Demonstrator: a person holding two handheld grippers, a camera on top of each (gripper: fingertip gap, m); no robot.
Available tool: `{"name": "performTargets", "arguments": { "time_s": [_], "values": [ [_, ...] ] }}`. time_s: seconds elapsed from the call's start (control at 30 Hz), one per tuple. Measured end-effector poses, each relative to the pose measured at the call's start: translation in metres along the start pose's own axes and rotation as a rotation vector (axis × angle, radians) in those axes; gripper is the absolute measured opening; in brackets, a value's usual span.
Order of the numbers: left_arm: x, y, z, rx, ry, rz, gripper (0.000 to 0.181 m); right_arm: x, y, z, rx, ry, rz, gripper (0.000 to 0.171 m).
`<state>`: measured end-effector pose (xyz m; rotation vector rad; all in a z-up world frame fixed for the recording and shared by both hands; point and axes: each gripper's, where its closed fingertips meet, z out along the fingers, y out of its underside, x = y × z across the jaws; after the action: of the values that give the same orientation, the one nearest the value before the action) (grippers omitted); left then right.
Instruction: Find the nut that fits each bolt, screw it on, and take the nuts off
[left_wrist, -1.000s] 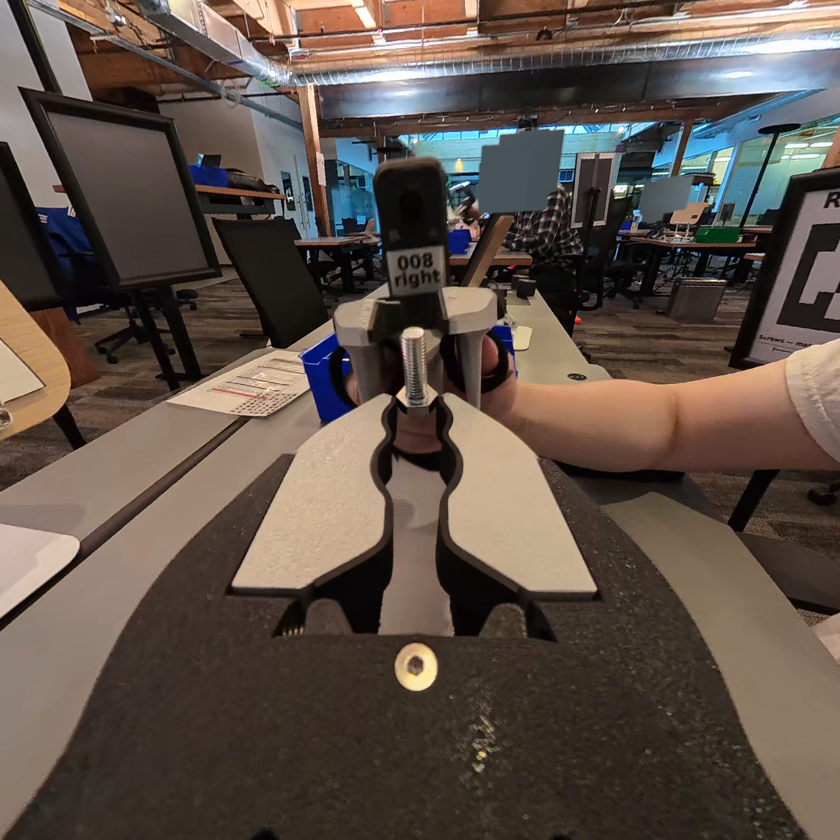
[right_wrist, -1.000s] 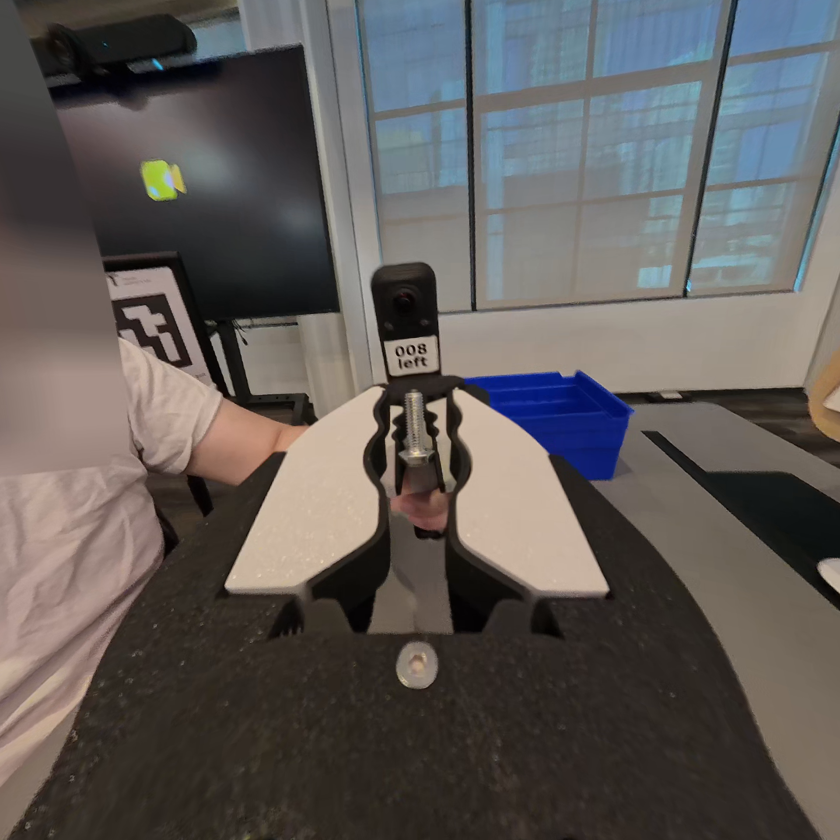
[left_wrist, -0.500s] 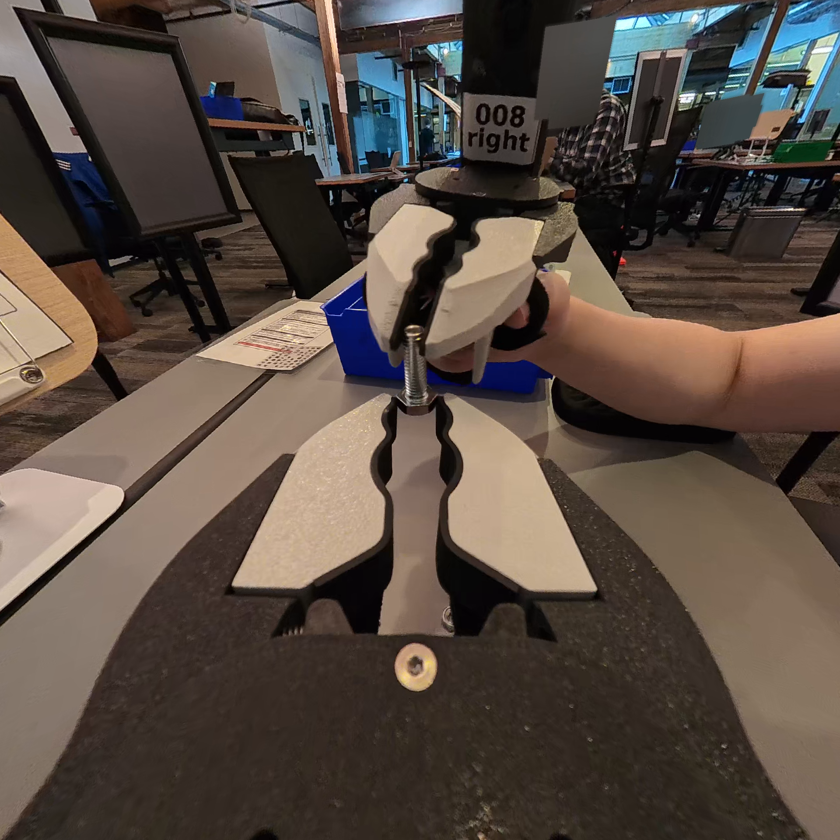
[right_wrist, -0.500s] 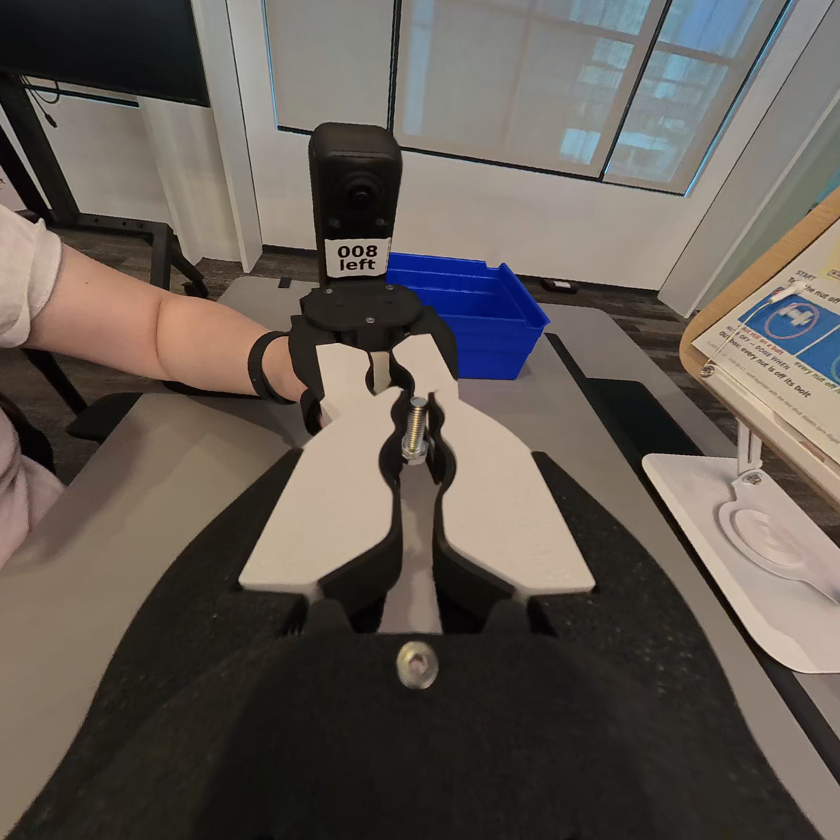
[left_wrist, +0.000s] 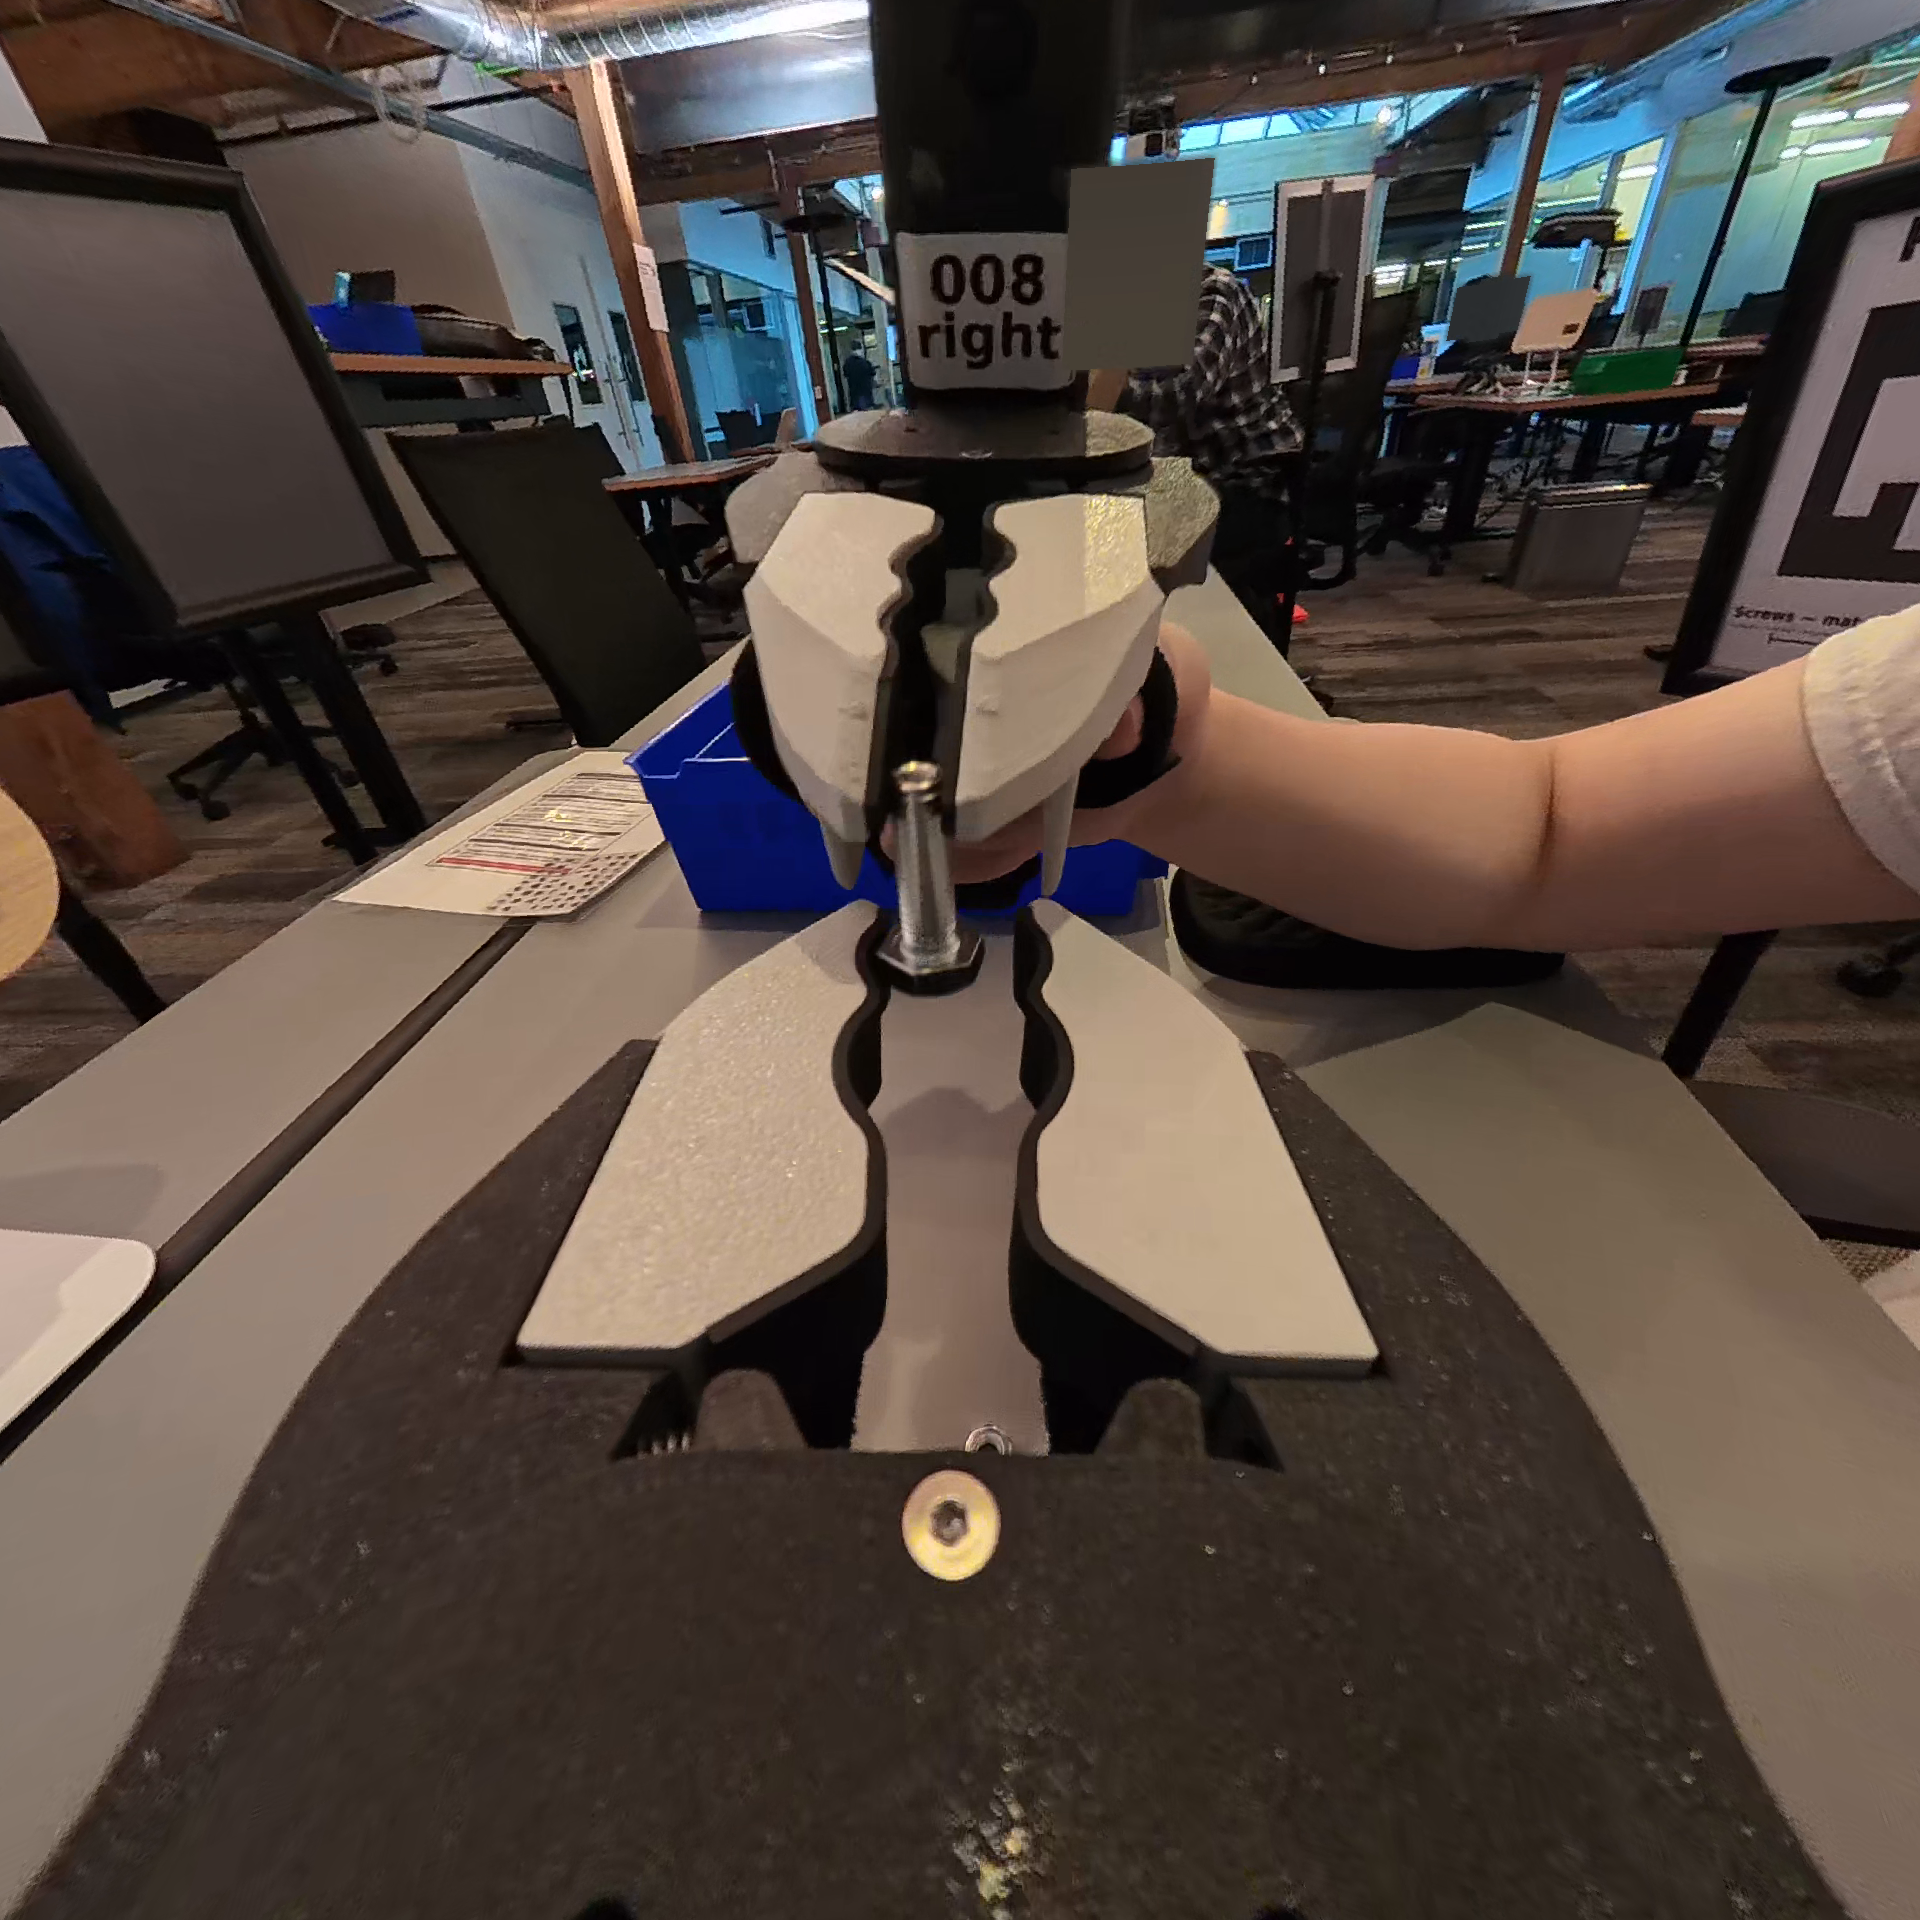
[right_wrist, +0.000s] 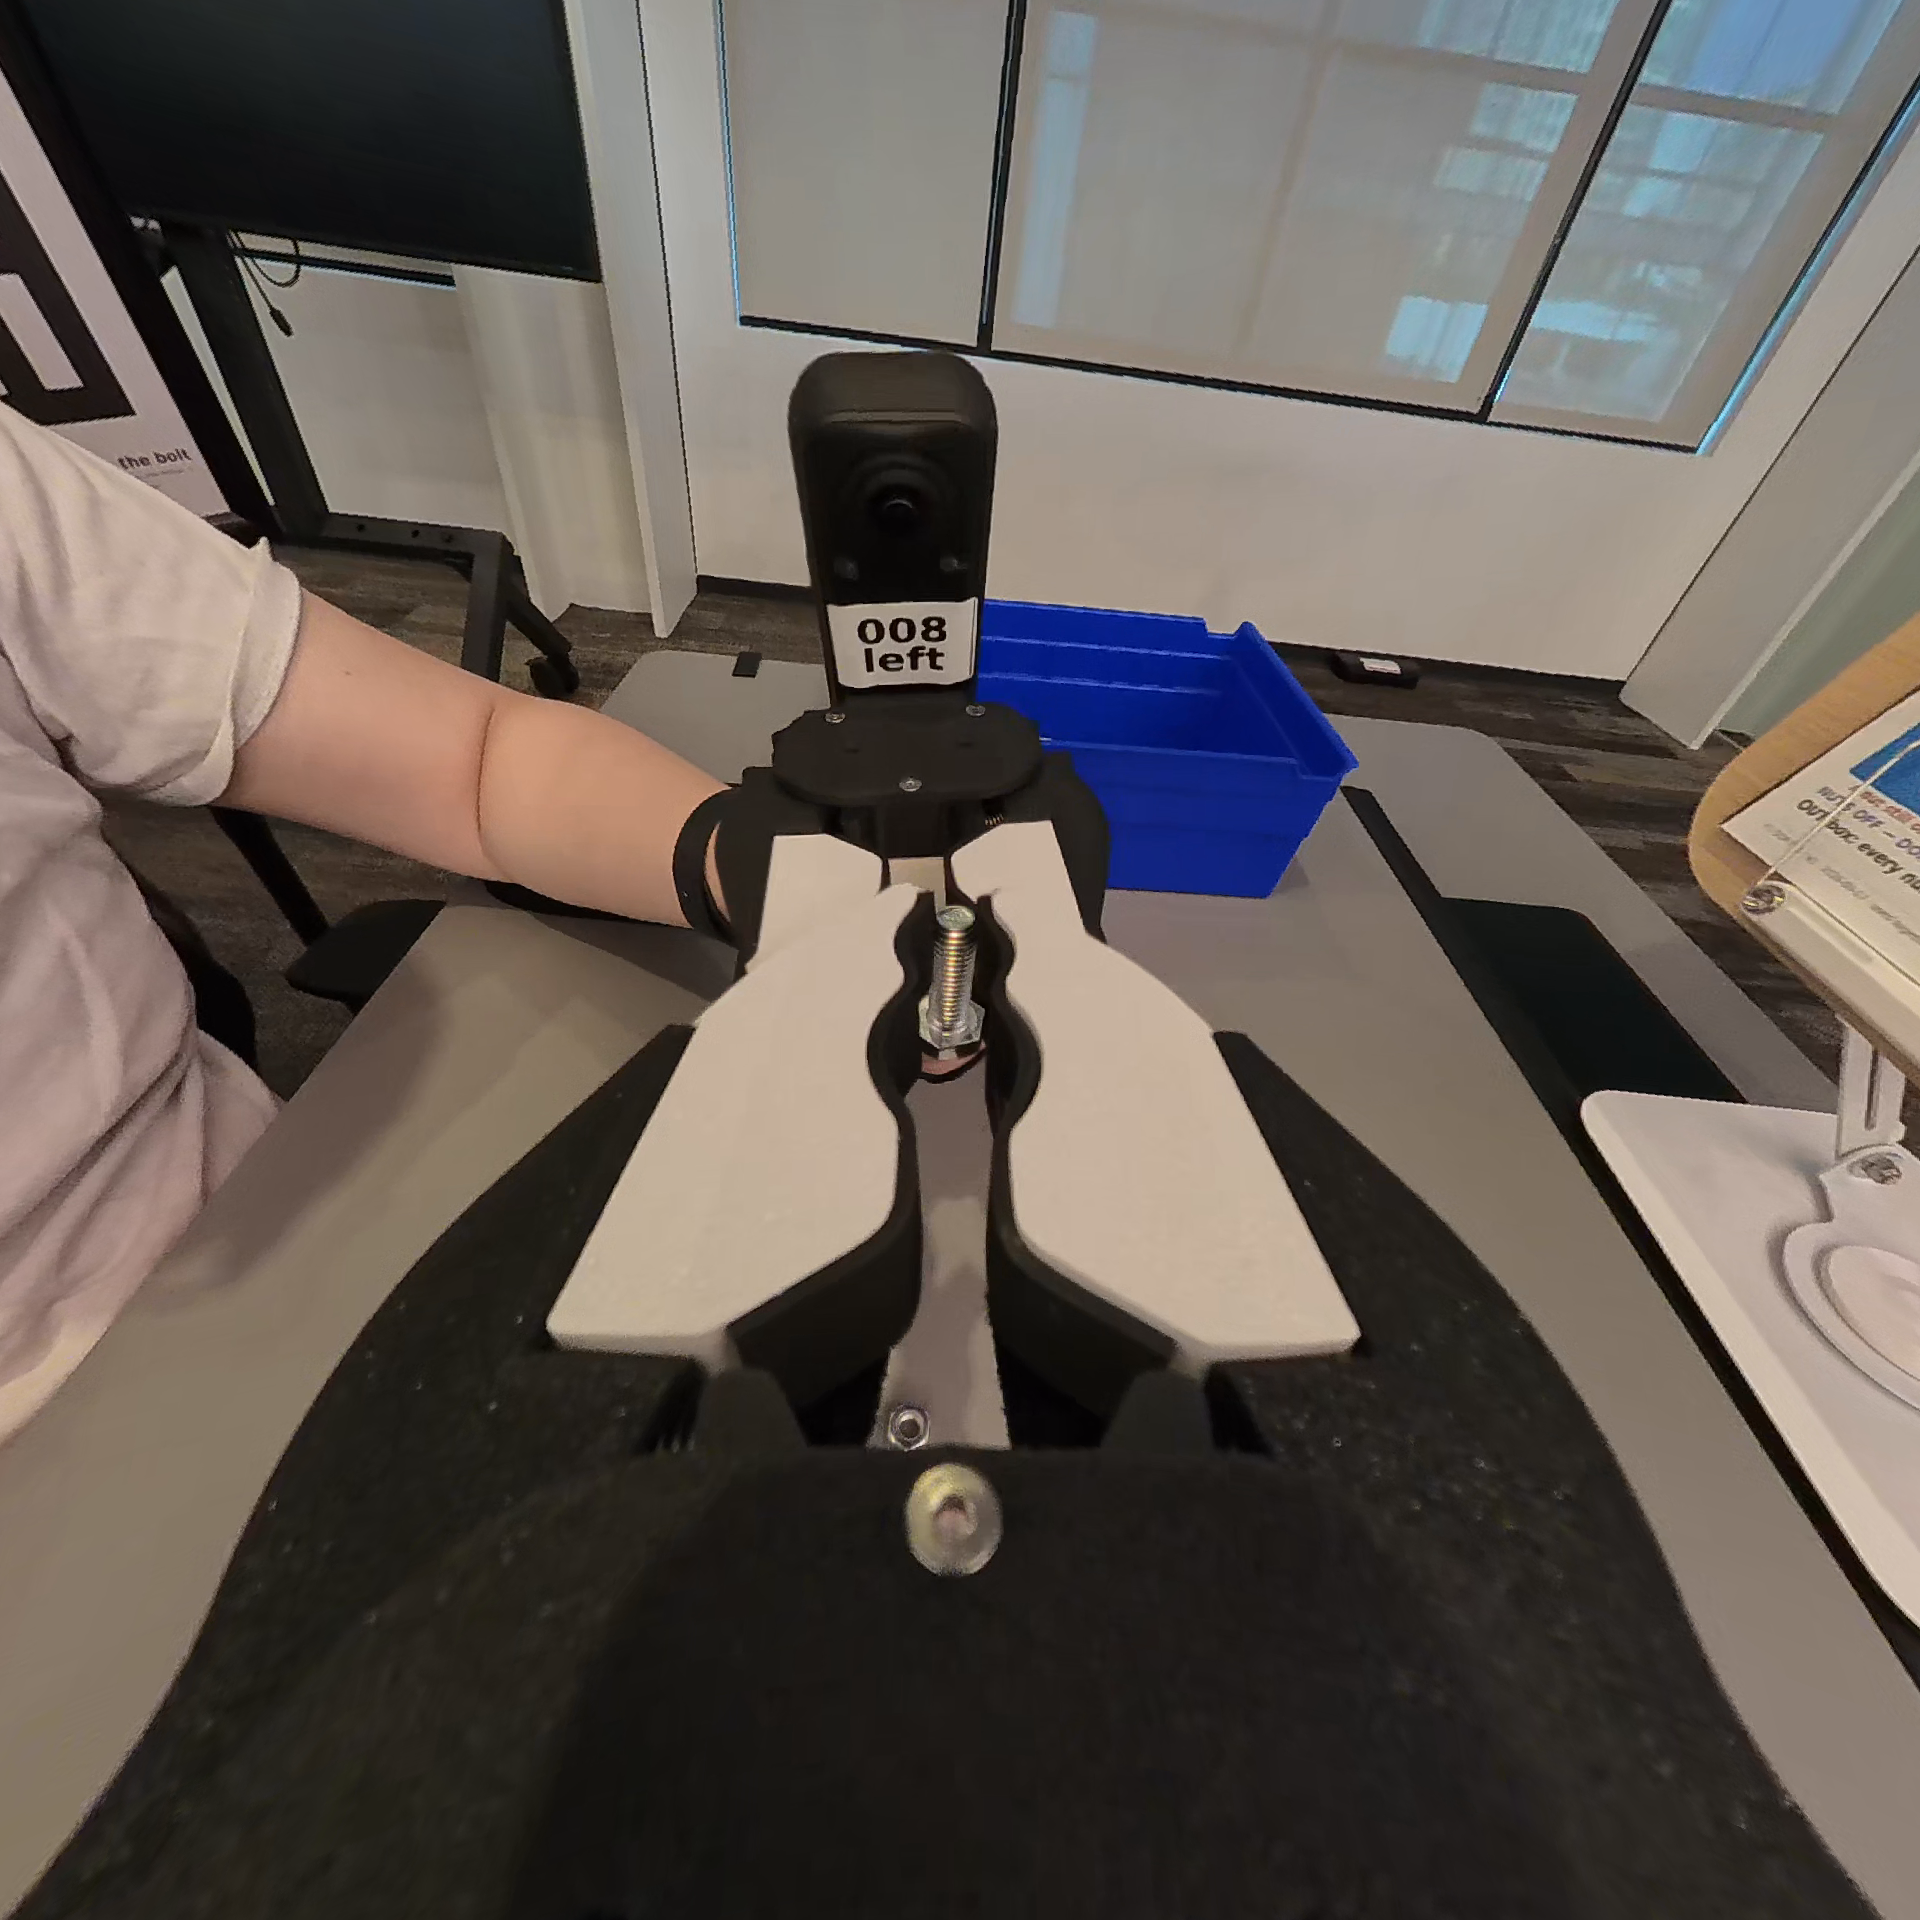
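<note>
**Upright bolt between two claws.** The bolt (right_wrist: 951, 977) stands upright between the fingers of the right claw (right_wrist: 948, 920), which is closed around its threaded shaft. Its hex end (left_wrist: 928, 951) sits at the tips of the left claw (left_wrist: 943, 925). The left jaws look slightly wider than the hex, so whether they are clamping it cannot be told. Likely faults are these: the thread gives the right claw little purchase, so the bolt may tilt or drop to the worktop (left_wrist: 1455, 1091) below, and any twist applied off-axis may jam the thread.
</note>
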<state>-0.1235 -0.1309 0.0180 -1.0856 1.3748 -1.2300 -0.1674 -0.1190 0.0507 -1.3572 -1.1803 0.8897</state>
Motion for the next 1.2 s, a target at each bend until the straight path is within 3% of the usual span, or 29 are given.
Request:
{"name": "performTargets", "arguments": {
  "time_s": [0.37, 1.2],
  "values": [
    [0.005, -0.002, 0.000, 0.009, 0.014, 0.022, 0.011, -0.010, -0.002, 0.003, 0.012, -0.048, -0.034, 0.007],
    [0.015, 0.002, 0.003, -0.021, 0.063, 0.046, 0.010, -0.019, 0.003, -0.006, 0.020, -0.143, -0.064, 0.007]
  ]
}}
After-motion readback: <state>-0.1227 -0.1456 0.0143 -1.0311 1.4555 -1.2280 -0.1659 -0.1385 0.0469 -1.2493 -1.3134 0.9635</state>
